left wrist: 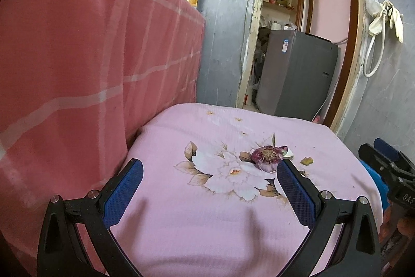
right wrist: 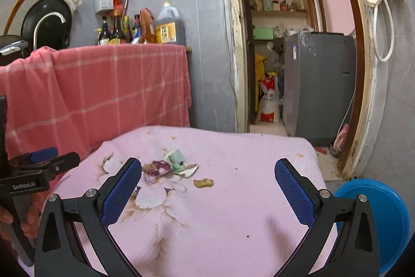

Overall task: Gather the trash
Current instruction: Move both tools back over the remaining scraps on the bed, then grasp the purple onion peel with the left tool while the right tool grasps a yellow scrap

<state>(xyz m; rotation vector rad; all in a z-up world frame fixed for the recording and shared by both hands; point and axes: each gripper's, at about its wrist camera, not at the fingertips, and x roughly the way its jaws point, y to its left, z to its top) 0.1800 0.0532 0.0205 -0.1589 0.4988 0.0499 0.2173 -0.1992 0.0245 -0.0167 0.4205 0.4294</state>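
A purple onion scrap (left wrist: 267,157) lies on the pink flowered cloth (left wrist: 207,225), with a crumpled pale wrapper (left wrist: 288,153) beside it and a small yellow-brown peel (left wrist: 306,160) to its right. My left gripper (left wrist: 210,188) is open and empty, its right finger just in front of the onion scrap. In the right wrist view the onion scrap (right wrist: 158,168), a green-white wrapper (right wrist: 179,162) and the peel (right wrist: 203,182) lie ahead of my right gripper (right wrist: 207,188), which is open and empty above the cloth (right wrist: 233,225).
A red checked cloth (left wrist: 77,69) hangs over a counter on the left, with bottles (right wrist: 145,27) on top. A blue bin (right wrist: 373,220) stands at the right of the table. A grey appliance (right wrist: 319,85) stands in the doorway behind.
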